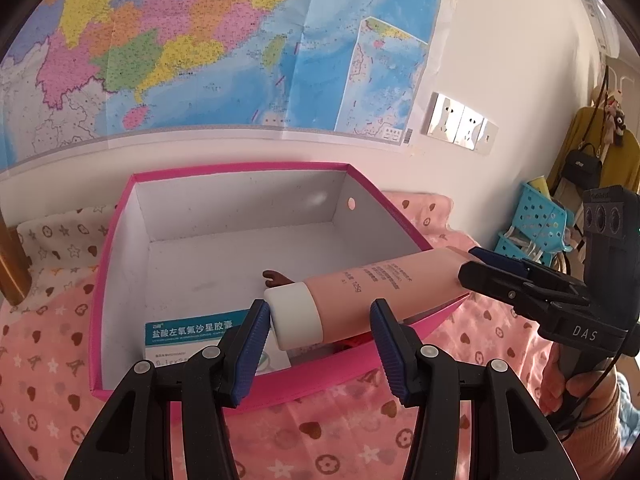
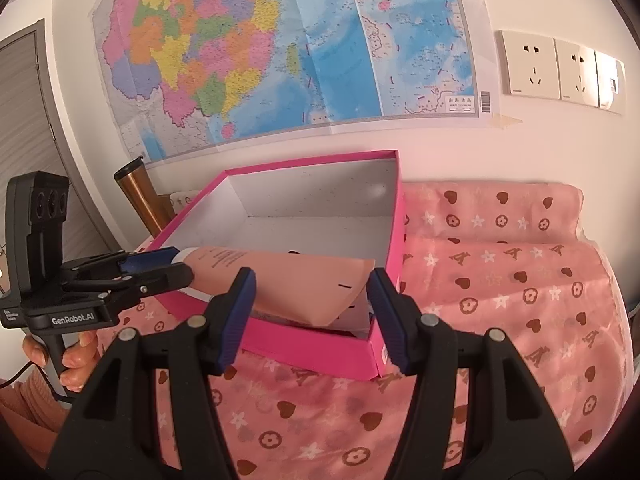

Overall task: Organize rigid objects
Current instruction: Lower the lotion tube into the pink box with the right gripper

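A pink tube (image 1: 380, 284) with a white cap (image 1: 294, 316) hangs slantwise over the near right corner of an open pink box (image 1: 240, 168) that is white inside. My right gripper (image 1: 470, 268) is shut on the tube's flat tail, which fills the span between its pads (image 2: 310, 280). My left gripper (image 1: 320, 312) stands open. The cap's end rests against its left pad (image 1: 258, 332), and the tube body runs across behind its right fingertip. In the box lie a white and teal medicine carton (image 1: 192, 332) and a small brown thing (image 1: 276, 278).
The box (image 2: 312, 344) sits on a bed with a pink patterned sheet (image 2: 500, 280), pushed against a wall with a map (image 2: 280, 48) and sockets (image 2: 560, 68). A copper post (image 2: 136, 196) stands left of the box. A blue basket (image 1: 532, 220) is at the right.
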Motion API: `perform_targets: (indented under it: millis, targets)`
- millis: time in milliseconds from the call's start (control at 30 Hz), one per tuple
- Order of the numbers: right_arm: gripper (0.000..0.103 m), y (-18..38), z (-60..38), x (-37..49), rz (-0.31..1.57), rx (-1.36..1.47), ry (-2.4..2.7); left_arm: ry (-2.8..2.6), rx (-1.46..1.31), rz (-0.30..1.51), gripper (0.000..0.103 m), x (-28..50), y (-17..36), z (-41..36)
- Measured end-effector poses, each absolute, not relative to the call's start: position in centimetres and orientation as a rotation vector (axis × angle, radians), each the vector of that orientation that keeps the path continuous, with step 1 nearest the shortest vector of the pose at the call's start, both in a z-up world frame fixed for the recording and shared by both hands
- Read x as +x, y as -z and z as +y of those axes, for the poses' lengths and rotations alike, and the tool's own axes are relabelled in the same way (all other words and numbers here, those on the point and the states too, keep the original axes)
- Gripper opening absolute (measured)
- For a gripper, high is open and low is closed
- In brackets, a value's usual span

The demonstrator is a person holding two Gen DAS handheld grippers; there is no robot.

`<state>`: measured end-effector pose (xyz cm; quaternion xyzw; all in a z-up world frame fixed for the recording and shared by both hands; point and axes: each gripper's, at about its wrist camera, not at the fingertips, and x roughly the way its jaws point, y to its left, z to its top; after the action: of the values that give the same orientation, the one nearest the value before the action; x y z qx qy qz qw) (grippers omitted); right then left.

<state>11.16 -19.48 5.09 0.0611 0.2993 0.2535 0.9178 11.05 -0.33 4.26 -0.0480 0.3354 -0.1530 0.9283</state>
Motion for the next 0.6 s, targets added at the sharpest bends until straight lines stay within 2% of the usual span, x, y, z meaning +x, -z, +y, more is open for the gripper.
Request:
perform_targets:
  millis: [600]
  targets:
    - [0.061,-4.7,-19.0,12.4,0.629,0.096,-0.504,0.305,-0.106,0.715,0.052,12.6,-3.7,0.0]
